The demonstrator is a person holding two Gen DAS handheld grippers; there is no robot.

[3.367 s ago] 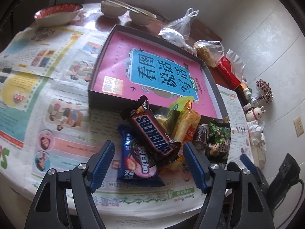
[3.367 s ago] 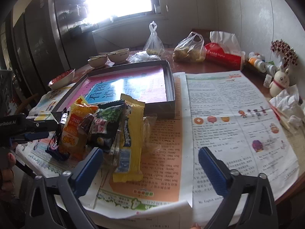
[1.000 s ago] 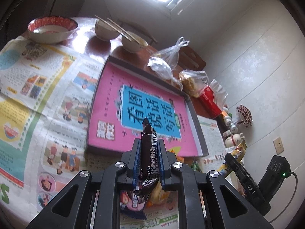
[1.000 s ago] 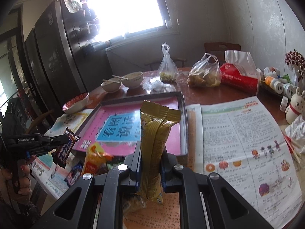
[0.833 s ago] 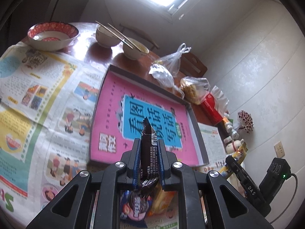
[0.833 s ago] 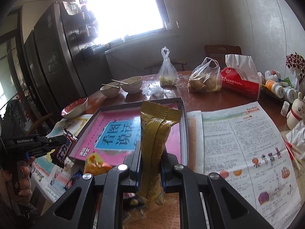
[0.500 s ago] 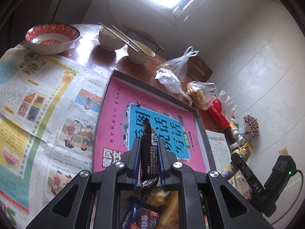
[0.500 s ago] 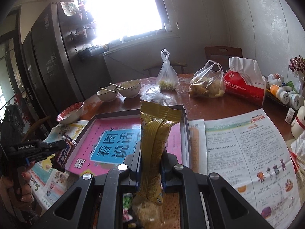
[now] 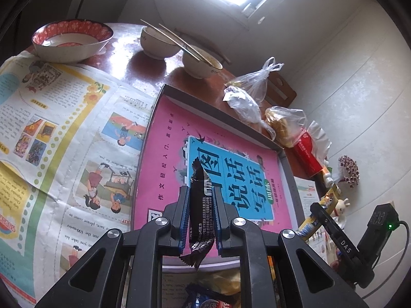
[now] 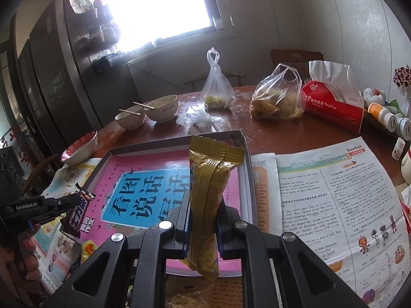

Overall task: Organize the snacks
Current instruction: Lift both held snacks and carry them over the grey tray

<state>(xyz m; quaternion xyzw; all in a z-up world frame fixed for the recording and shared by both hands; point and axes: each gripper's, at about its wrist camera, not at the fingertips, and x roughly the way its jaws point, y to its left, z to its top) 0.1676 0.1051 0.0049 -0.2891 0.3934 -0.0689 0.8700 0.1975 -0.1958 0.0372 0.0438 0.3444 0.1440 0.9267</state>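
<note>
Over the pink tray [image 9: 164,154] — left tongs [image 9: 199,195] clamp chocolate bar [image 9: 201,213], right tongs [image 10: 204,213] clamp gold packet [image 10: 208,195].

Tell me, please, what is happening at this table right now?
A person is sorting snacks with a handheld gripper in each hand. The left gripper is shut on a dark Snickers bar, and the right gripper is shut on a gold snack packet. Both hang at the near edge of the shallow box lined with a pink book cover, which holds no snacks yet. More snacks lie on the newspaper before it.
</note>
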